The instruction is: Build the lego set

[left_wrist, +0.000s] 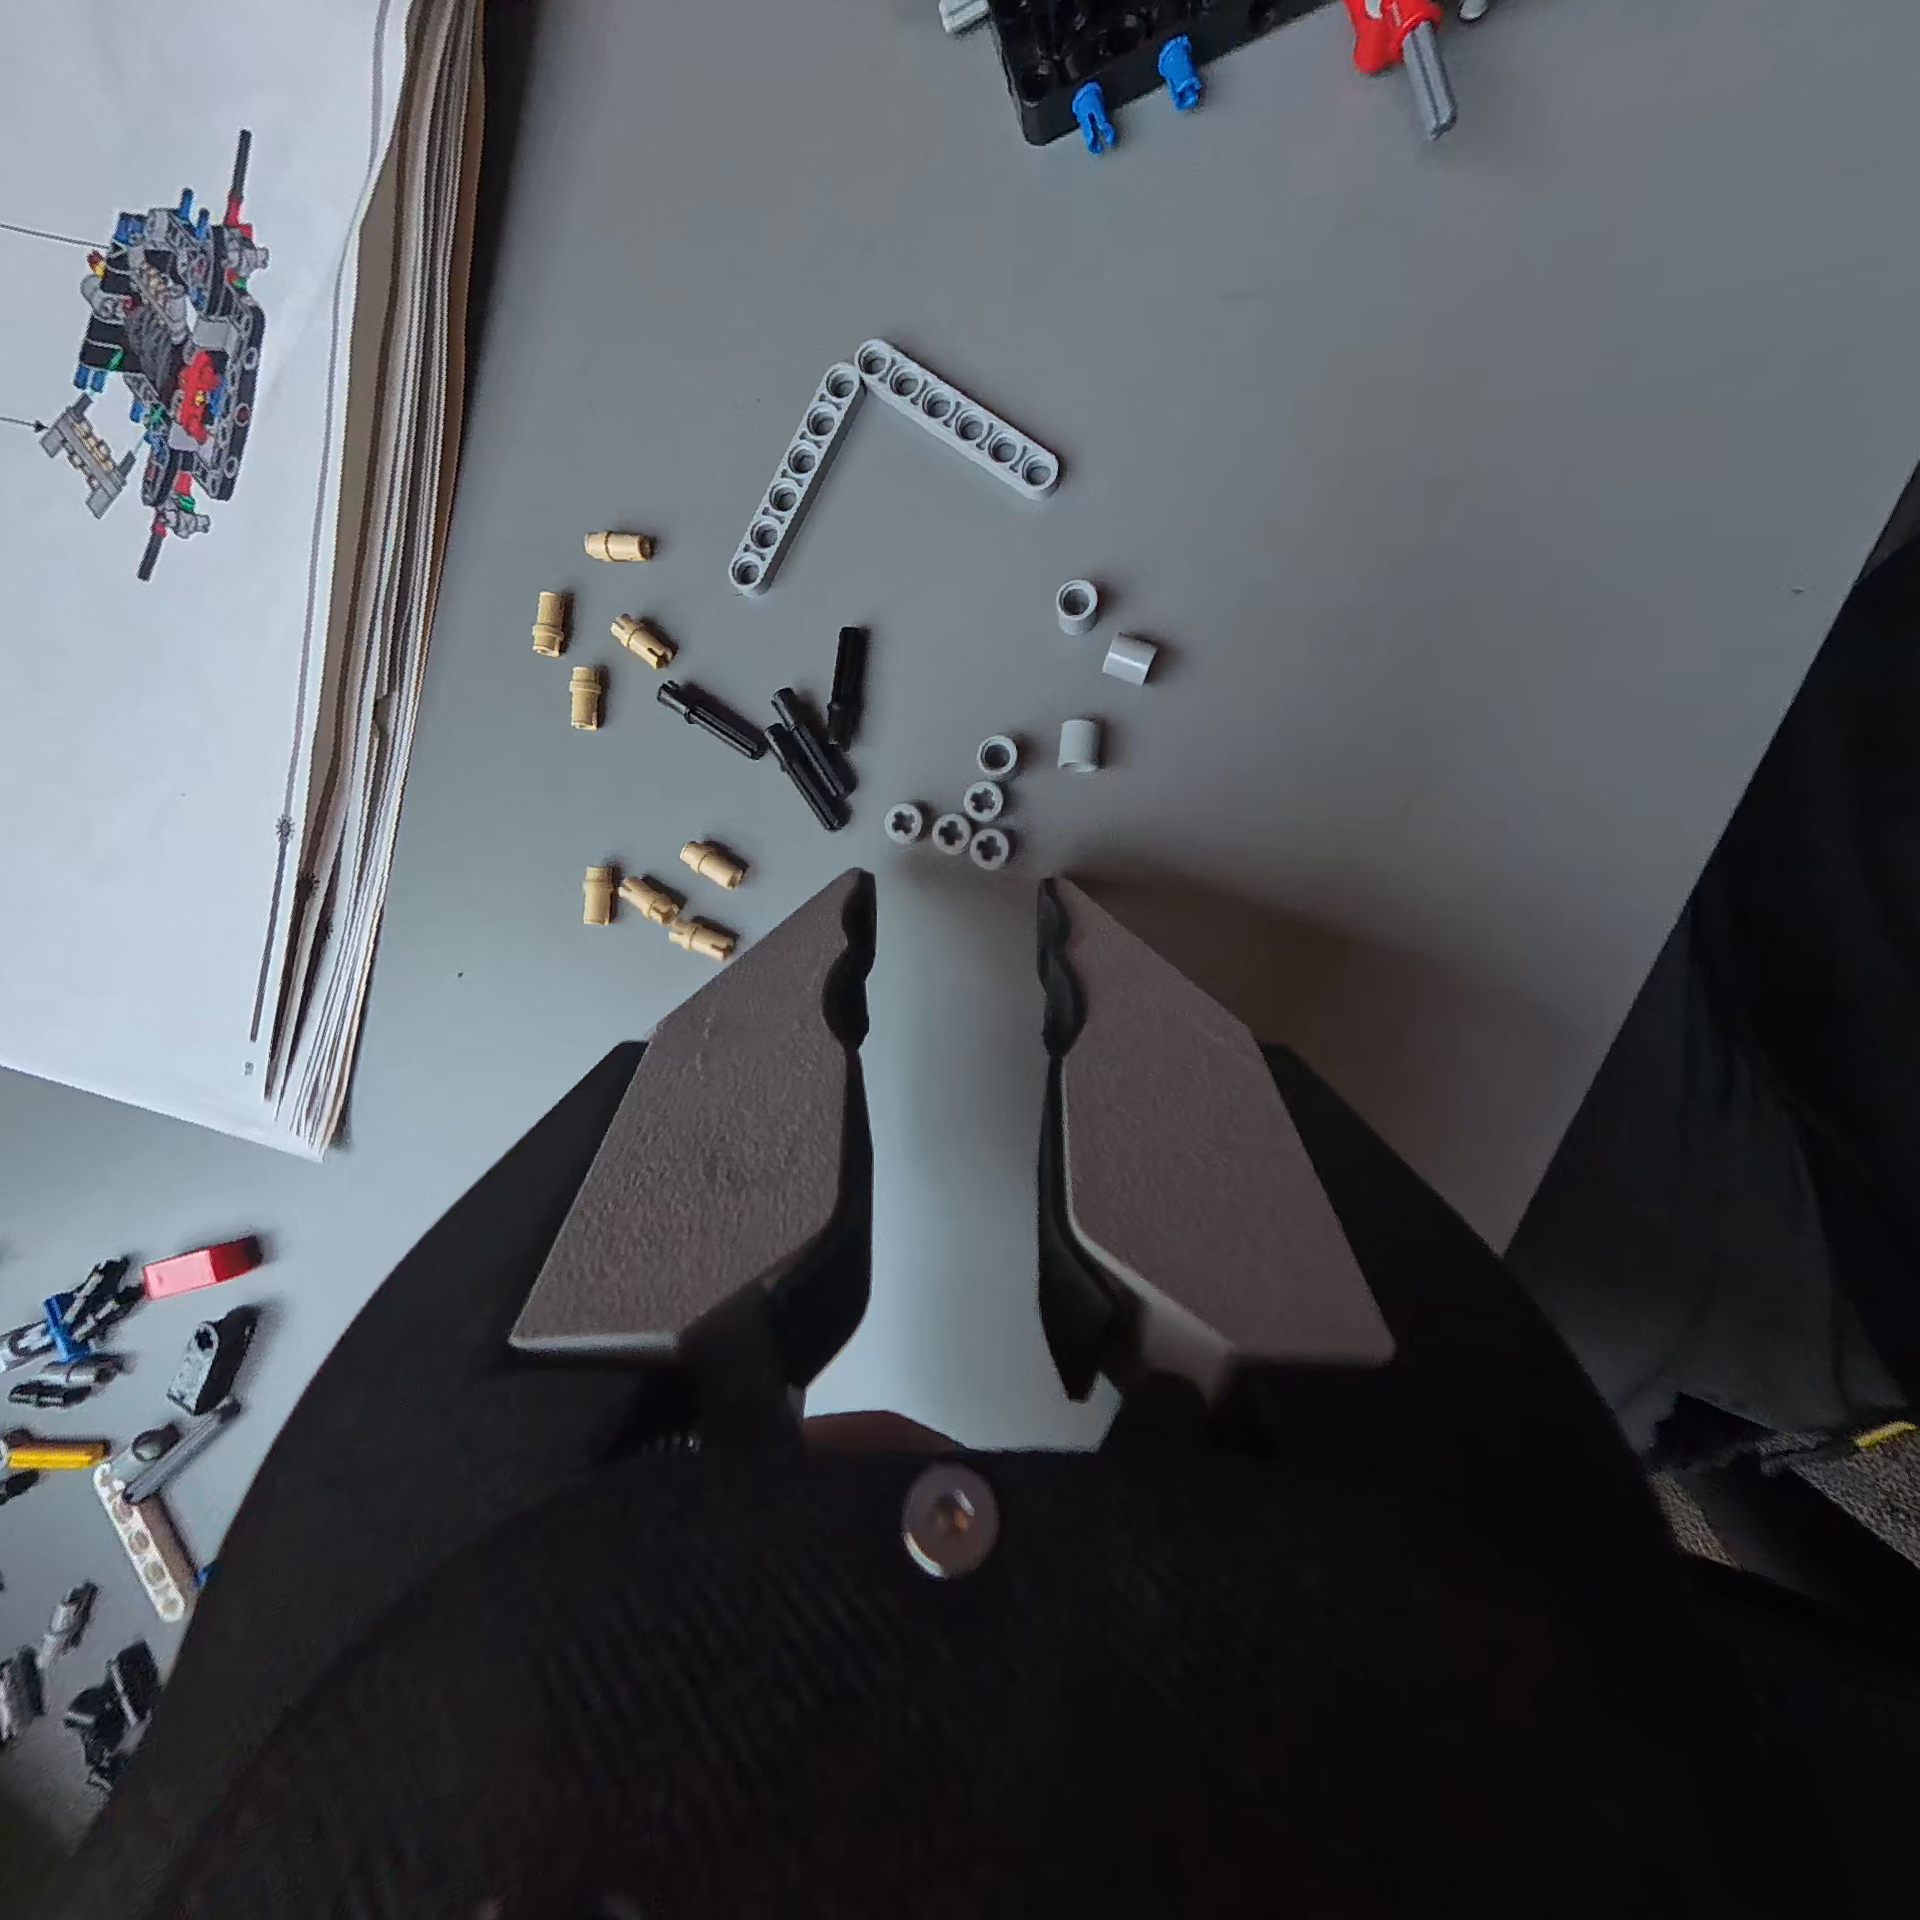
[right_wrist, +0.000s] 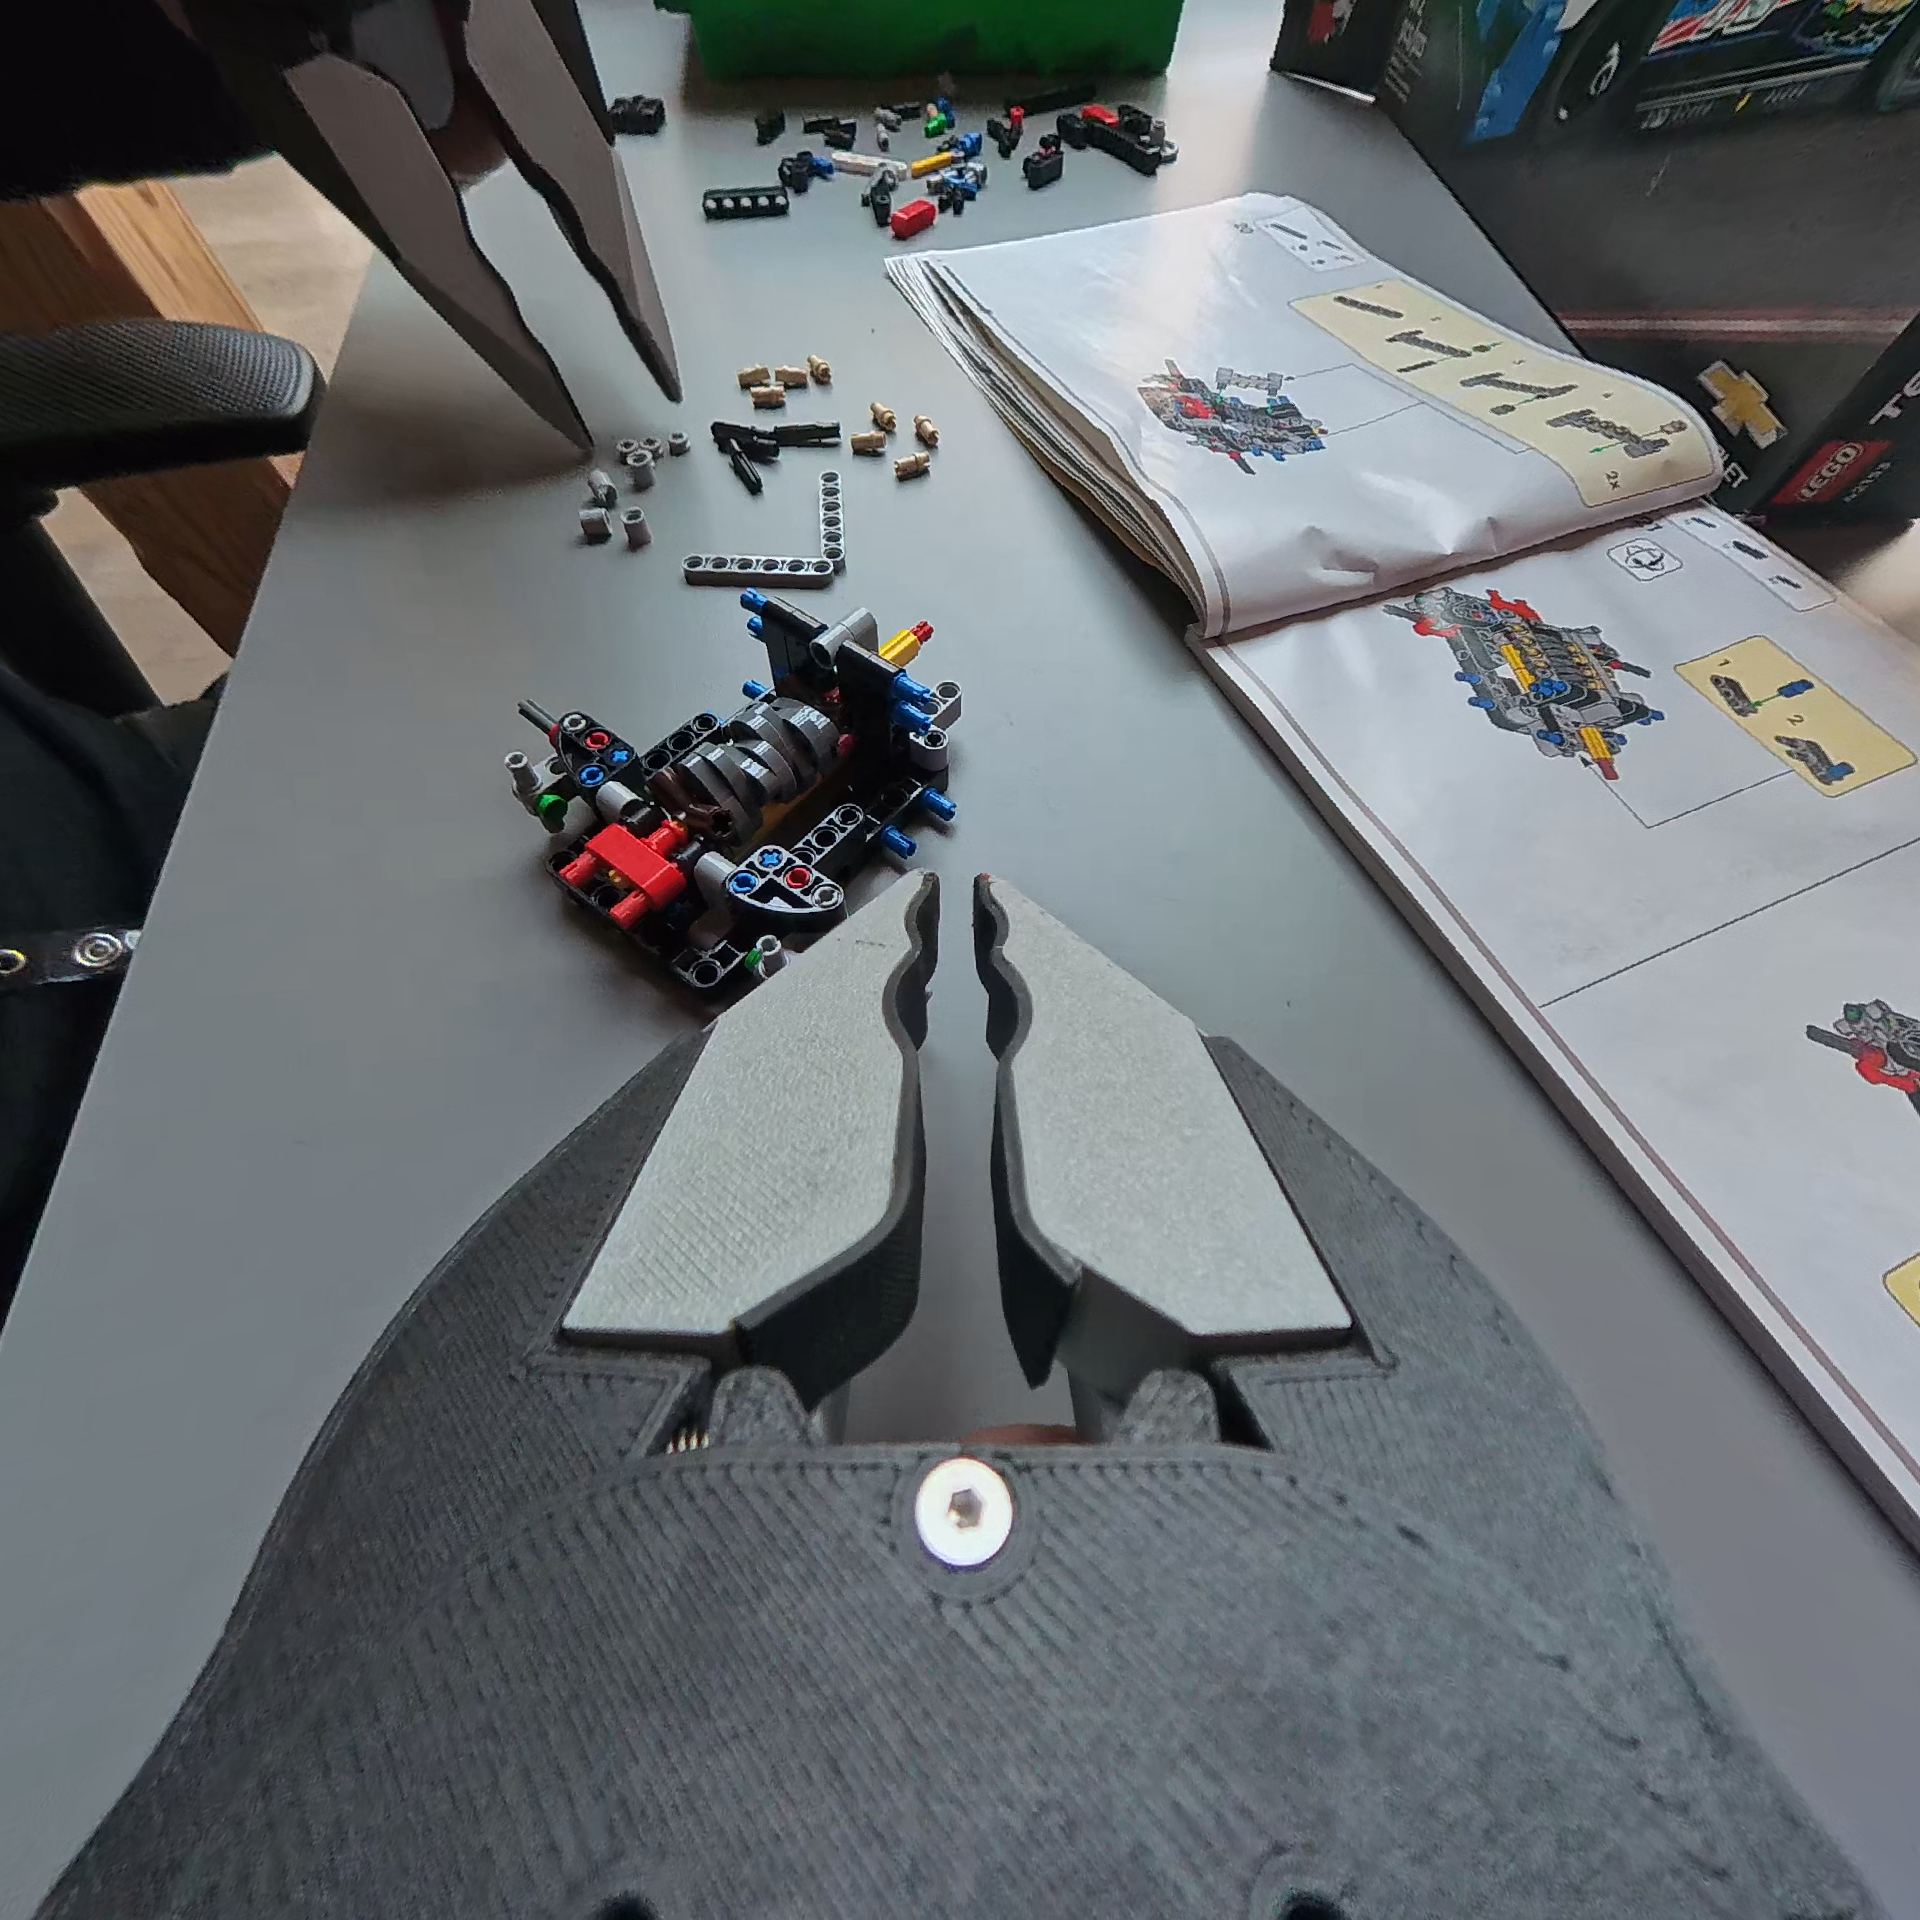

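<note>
My left gripper (left_wrist: 958, 888) is open and empty, with its tips just short of a cluster of small grey bushes (left_wrist: 951, 831) on the grey table. It also shows in the right wrist view (right_wrist: 632, 416), tips down beside those bushes (right_wrist: 644, 457). Black pins (left_wrist: 810, 727), tan pins (left_wrist: 623, 623) and two grey beams (left_wrist: 904, 436) laid in an L lie beyond. My right gripper (right_wrist: 956, 888) is empty, its jaws only a narrow gap apart, just in front of the partly built black model (right_wrist: 748, 790) with red and blue parts.
An open instruction booklet (right_wrist: 1455, 520) lies to the right, and shows at the left in the left wrist view (left_wrist: 208, 520). A pile of loose parts (right_wrist: 935, 156), a green bin (right_wrist: 935, 31) and the set's box (right_wrist: 1662, 104) stand at the back. A chair armrest (right_wrist: 156, 384) is beyond the table's left edge. Left tips to right tips: about 25 centimetres.
</note>
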Demonstrator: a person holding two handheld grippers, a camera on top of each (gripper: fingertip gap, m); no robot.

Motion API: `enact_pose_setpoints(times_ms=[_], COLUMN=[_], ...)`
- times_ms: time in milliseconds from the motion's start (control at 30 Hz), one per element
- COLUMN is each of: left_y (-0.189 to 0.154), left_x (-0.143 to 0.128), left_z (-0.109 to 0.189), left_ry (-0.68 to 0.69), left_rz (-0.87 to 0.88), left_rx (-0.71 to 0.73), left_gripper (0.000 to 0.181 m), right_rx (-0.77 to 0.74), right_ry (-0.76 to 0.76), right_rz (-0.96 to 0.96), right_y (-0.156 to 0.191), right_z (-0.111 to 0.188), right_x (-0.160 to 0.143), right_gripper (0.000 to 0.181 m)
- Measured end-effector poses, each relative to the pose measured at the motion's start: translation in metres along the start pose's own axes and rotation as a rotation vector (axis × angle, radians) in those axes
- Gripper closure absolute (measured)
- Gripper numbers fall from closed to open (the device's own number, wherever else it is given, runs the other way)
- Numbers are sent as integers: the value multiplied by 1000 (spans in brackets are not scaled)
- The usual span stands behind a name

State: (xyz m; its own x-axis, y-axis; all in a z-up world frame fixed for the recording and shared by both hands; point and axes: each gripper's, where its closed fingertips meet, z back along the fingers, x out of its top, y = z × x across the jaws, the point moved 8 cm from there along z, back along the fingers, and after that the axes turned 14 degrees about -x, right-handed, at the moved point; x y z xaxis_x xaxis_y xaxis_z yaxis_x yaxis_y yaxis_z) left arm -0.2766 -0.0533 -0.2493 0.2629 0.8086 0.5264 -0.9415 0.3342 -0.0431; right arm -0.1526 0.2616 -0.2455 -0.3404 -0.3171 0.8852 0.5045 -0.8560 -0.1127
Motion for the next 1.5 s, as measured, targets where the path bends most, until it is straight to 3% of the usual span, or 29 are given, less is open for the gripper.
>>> enact_pose_setpoints(times_ms=[167, 267, 400, 700, 1033, 1500], left_y=[5, 11, 14, 22, 15, 15], left_x=[-16, -28, -28, -26, -24, -24], left_z=[8, 9, 19, 33, 30, 31], left_ry=[-174, -276, -360, -520, -490, -505], left_rz=[63, 72, 15, -21, -123, -116], left_rx=[76, 200, 279, 252, 334, 291], left_gripper=[143, 140, 144, 143, 140, 139], right_rx=[-6, -38, -87, -162, -243, -230], right_ry=[-58, -125, -206, -269, -241, -183], right_rz=[-22, -54, -134, -238, -245, -214], right_y=[-3, -10, -24, -45, -56, -63], right_z=[5, 10, 18, 24, 19, 4], right_x=[2, 5, 7, 6, 5, 8], right_gripper=[177, 176, 171, 165, 161, 161])
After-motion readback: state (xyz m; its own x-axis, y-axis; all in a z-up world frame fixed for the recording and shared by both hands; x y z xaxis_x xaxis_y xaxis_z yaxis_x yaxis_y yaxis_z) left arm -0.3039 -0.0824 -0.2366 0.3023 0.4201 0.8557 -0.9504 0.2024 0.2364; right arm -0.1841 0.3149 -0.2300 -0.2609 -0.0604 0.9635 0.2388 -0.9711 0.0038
